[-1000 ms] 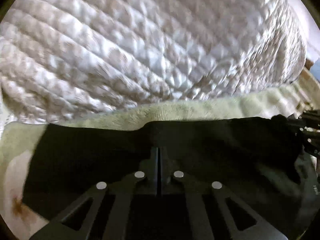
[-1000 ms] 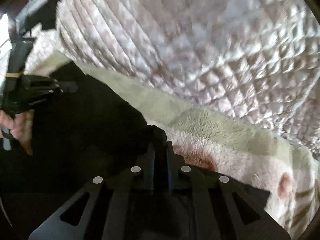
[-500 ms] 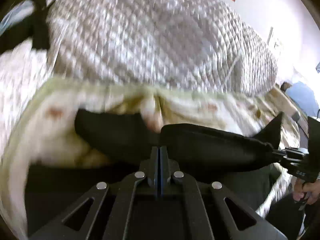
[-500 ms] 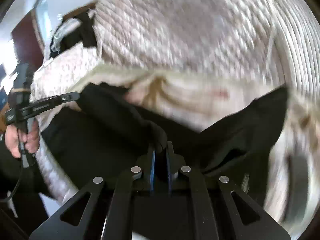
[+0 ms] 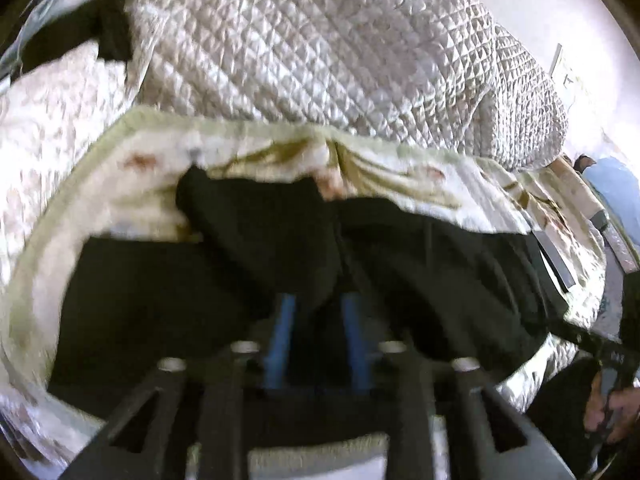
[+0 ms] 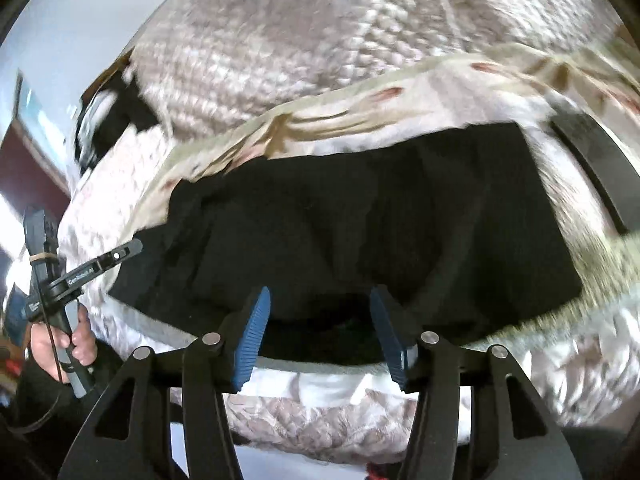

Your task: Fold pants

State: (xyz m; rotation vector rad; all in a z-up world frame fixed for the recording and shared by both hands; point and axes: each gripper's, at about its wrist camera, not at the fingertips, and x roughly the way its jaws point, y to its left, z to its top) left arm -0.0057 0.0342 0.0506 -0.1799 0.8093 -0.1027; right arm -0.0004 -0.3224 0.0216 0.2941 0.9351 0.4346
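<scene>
Pants folded over, grip let go

Fingers of the right gripper [image 6: 320, 324] stand wide apart, their blue ribbed pads [image 6: 254, 334] bare, with nothing between them — they hover just at the near edge of the black pants [image 6: 360, 220]. The left gripper [image 5: 318, 332] also shows a gap between its blue pads [image 5: 282, 336], so it looks released, though a hanging lobe of dark cloth droops right in front of the gap and blur makes it hard to say whether any fabric touches a pad.

By my reading, one fold is done: in the right wrist view the pants lie as a broad, roughly rectangular black slab with a doubled near edge and soft ridges across the top layer. In the left wrist view the upper layer is less tidy, with a rumpled flap standing up at its far left corner. What likely remains is smoothing that flap and perhaps one more fold to make a compact bundle.

The cloth is matte, soft and limp, and it sags where unsupported. It rests on a plush cream blanket [image 5: 400, 164] with faded reddish and olive print and a fuzzy nap. Beyond that rises a quilt [image 5: 320, 52] of shiny, pale, diamond-stitched fabric, puffed and rounded. A white wall [image 5: 560, 12] closes the view — the other hand [image 6: 60, 344] grips its handle at the left.
</scene>
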